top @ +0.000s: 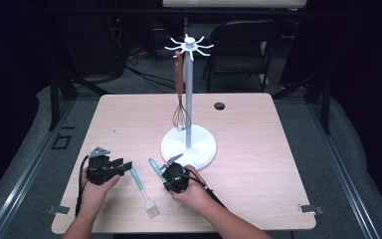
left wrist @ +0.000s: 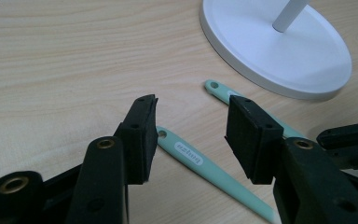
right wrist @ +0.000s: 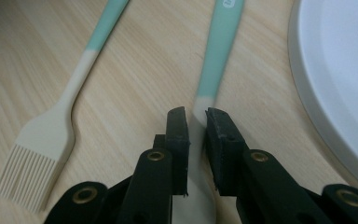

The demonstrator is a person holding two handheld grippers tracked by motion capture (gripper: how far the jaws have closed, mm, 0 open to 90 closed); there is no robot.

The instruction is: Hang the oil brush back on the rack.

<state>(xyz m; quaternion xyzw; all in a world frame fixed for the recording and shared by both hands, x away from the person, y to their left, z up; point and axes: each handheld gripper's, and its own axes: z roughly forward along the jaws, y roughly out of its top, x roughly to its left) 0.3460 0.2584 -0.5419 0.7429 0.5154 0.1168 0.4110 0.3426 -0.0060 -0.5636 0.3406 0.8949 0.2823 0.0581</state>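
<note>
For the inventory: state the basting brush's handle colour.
Mint green handle on the basting brush, clearest in the right gripper view.

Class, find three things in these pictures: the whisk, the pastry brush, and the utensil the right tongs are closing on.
whisk [top: 181,118], high view, on its wire head.
pastry brush [right wrist: 37,161], right gripper view, on its pale bristle head.
teal-handled utensil [right wrist: 221,44], right gripper view, on its teal handle.
</note>
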